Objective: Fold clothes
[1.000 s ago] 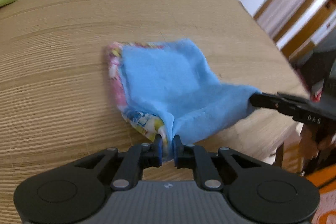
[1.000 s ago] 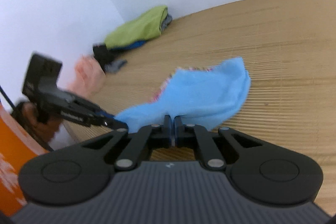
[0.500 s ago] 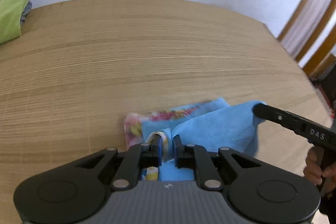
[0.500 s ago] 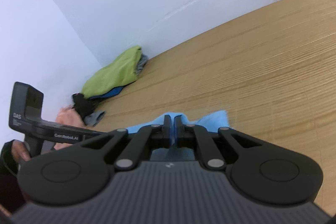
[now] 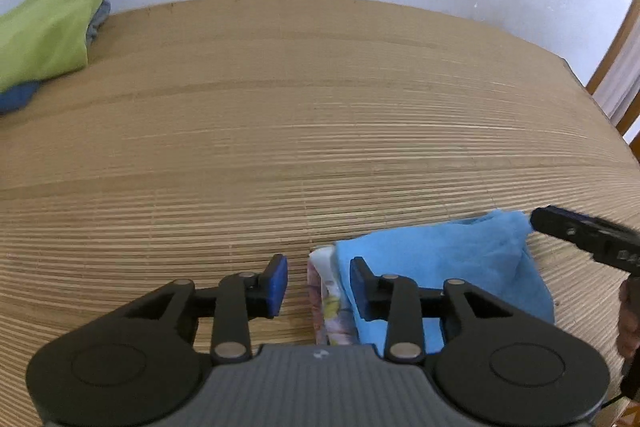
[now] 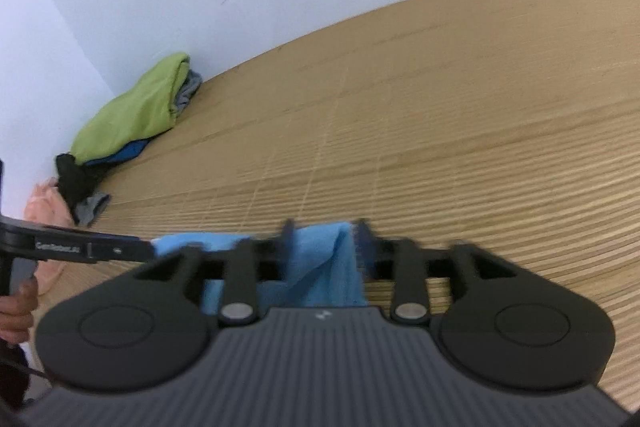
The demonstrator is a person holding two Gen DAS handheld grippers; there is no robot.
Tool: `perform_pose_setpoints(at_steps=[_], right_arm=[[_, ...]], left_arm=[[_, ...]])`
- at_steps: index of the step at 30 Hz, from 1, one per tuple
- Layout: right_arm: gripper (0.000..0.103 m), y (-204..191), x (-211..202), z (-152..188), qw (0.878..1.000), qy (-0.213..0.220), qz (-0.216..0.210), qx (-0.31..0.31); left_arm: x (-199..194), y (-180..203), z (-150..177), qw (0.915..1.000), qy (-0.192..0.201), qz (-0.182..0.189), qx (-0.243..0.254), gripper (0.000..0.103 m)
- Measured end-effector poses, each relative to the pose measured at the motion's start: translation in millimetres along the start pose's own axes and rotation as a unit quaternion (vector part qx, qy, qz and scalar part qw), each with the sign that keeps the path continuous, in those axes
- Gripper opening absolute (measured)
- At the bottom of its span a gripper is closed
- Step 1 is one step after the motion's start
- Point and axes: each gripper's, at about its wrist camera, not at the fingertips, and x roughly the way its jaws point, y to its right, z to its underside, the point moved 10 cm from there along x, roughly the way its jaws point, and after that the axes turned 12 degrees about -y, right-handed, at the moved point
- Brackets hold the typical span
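A folded blue cloth (image 5: 448, 259) with a floral printed side (image 5: 329, 301) lies on the bamboo mat at the near edge. My left gripper (image 5: 318, 283) is open, its jaws standing apart around the cloth's left folded edge. My right gripper (image 6: 325, 245) is open too, with a raised fold of the blue cloth (image 6: 320, 267) between its spread jaws. The right gripper's fingers (image 5: 580, 233) show at the cloth's right corner in the left wrist view. The left gripper's finger (image 6: 88, 250) shows at the cloth's left corner in the right wrist view.
A pile of clothes with a green garment (image 6: 136, 115) on top sits at the far left against the white wall, also in the left wrist view (image 5: 44, 27). A peach cloth (image 6: 42, 207) lies near it. The woven bamboo mat (image 5: 320, 107) stretches to the wall.
Both grippers carried the lifted blue cloth forward and down onto the mat, folding it over. Both have now opened and let the cloth go.
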Motion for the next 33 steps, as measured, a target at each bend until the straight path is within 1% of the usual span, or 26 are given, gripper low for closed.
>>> perform_pose_setpoints(at_steps=[1, 2, 4, 6, 8, 9, 11, 12, 13, 14, 15, 16, 18, 21, 23, 25, 27, 28, 30, 31, 32, 33], right_arm=[[0.066, -3.5, -7.7, -0.4, 1.000, 0.005, 0.004, -0.012], [0.066, -8.8, -14.5, -1.4, 0.999, 0.012, 0.005, -0.029], [0.066, -22.1, -30.4, 4.2, 0.997, 0.025, -0.008, -0.071], [0.066, -34.0, -33.8, 14.4, 0.995, 0.011, -0.035, -0.090], [0.064, -46.4, -25.3, 26.6, 0.992, -0.015, -0.067, -0.105], [0.064, -48.8, -19.0, 33.2, 0.991, -0.025, -0.067, -0.113], [0.064, -48.4, 3.4, 37.6, 0.990, -0.039, -0.049, -0.123], [0.063, -40.7, 16.1, 35.6, 0.992, -0.047, -0.026, -0.114], [0.062, -30.7, 28.8, 32.6, 0.993, -0.055, 0.001, -0.100], [0.063, -23.8, 33.4, 26.9, 0.995, -0.046, 0.021, -0.089], [0.063, -18.2, 29.1, 20.8, 0.996, -0.029, 0.041, -0.076], [0.065, -12.8, 22.6, 15.0, 0.996, -0.011, 0.061, -0.063], [0.065, -14.2, 6.7, 13.2, 0.997, 0.012, 0.047, -0.059], [0.065, -31.3, -7.1, 25.8, 0.996, 0.017, -0.001, -0.087], [0.064, -42.0, 0.3, 30.7, 0.993, 0.008, -0.016, -0.113], [0.064, -47.3, 17.5, 25.4, 0.992, 0.001, -0.023, -0.124], [0.064, -33.8, 40.2, 17.1, 0.993, -0.024, -0.006, -0.114], [0.061, -24.8, 54.3, 11.5, 0.994, -0.036, 0.020, -0.100], [0.063, -6.6, 58.5, 1.1, 0.994, -0.022, 0.069, -0.080], [0.065, 0.7, 53.9, -2.2, 0.994, -0.019, 0.085, -0.063], [0.065, 3.9, 44.1, -3.9, 0.996, -0.008, 0.080, -0.047], [0.065, 2.9, 32.6, -4.3, 0.997, 0.008, 0.064, -0.039]], left_arm=[[-1.7, 4.3, 0.8, 0.9999, 0.003, 0.008, 0.006, 0.037], [-3.2, 8.9, 1.8, 0.9998, 0.006, 0.016, 0.012, 0.037], [-0.5, 23.9, 4.9, 0.9986, 0.007, 0.042, 0.032, 0.038], [7.4, 36.8, 5.8, 0.9974, 0.003, 0.057, 0.045, 0.038], [22.6, 45.4, 4.1, 0.9964, -0.007, 0.066, 0.052, 0.038], [32.4, 45.2, 2.2, 0.9969, -0.013, 0.059, 0.050, 0.038], [50.6, 40.9, -1.3, 0.9978, -0.023, 0.044, 0.044, 0.037], [51.3, 39.3, -4.7, 0.9982, -0.011, 0.042, 0.041, 0.037], [50.3, 38.2, -7.5, 0.9985, -0.009, 0.038, 0.040, 0.037], [48.5, 37.0, -9.1, 0.9987, -0.008, 0.036, 0.036, 0.037], [46.6, 36.0, -10.4, 0.9988, -0.007, 0.035, 0.033, 0.037], [43.0, 36.5, -10.1, 0.9986, -0.003, 0.042, 0.032, 0.038], [35.8, 37.3, -9.3, 0.9980, 0.005, 0.055, 0.032, 0.039], [38.9, 36.9, -6.2, 0.9975, 0.003, 0.054, 0.046, 0.042], [50.7, 38.9, -5.5, 0.9978, -0.009, 0.044, 0.048, 0.042], [52.8, 38.2, -7.1, 0.9980, -0.001, 0.039, 0.050, 0.043], [51.4, 36.9, -8.3, 0.9982, -0.001, 0.034, 0.049, 0.043], [50.6, 36.1, -8.4, 0.9984, -0.001, 0.031, 0.048, 0.043], [45.7, 33.3, 0.6, 0.9986, 0.001, 0.028, 0.045, 0.043], [43.2, 31.8, 5.1, 0.9987, 0.001, 0.027, 0.044, 0.043], [40.8, 30.4, 9.5, 0.9987, 0.002, 0.026, 0.043, 0.043], [38.3, 28.9, 14.0, 0.9988, 0.003, 0.024, 0.042, 0.044]])
